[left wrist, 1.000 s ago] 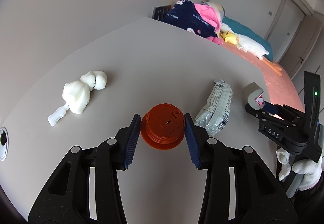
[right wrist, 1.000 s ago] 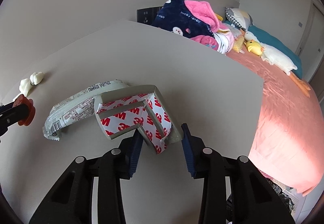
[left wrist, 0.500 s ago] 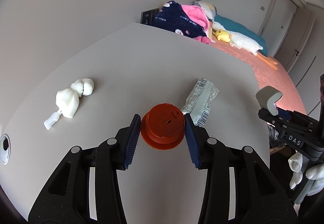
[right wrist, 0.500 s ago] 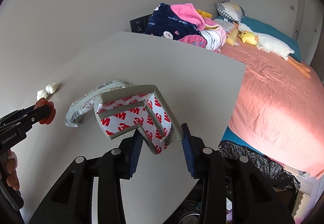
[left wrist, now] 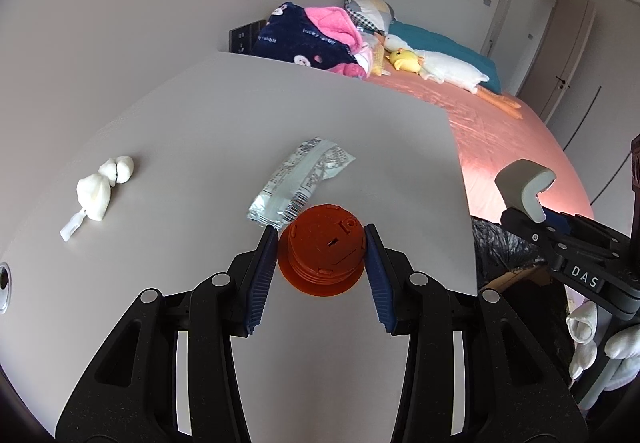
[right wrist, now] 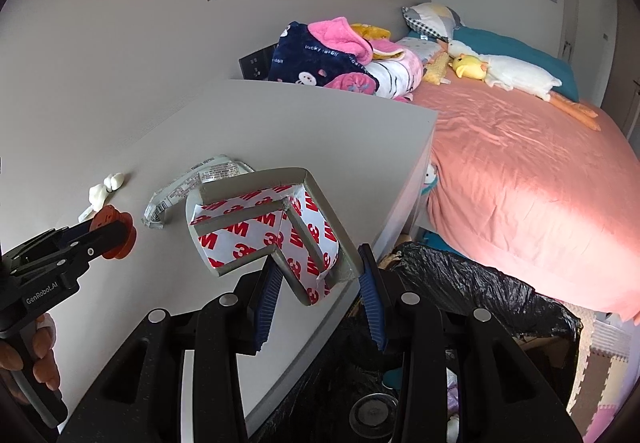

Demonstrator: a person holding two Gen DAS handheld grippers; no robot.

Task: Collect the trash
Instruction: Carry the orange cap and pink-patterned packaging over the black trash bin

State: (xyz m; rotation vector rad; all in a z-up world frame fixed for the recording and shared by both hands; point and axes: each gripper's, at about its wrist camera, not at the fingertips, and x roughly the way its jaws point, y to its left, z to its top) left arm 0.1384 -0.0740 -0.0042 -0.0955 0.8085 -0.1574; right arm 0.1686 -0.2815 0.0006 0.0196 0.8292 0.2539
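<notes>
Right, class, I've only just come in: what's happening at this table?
A person is clearing rubbish with a handheld gripper in each hand. The left gripper is shut on an orange plastic cap, and the right gripper is shut on a grey foam corner guard with red-printed tape backing. Both are held above the grey table, near a black bin bag beside it. A crumpled wrapper and white tissue wads lie on the table.
</notes>
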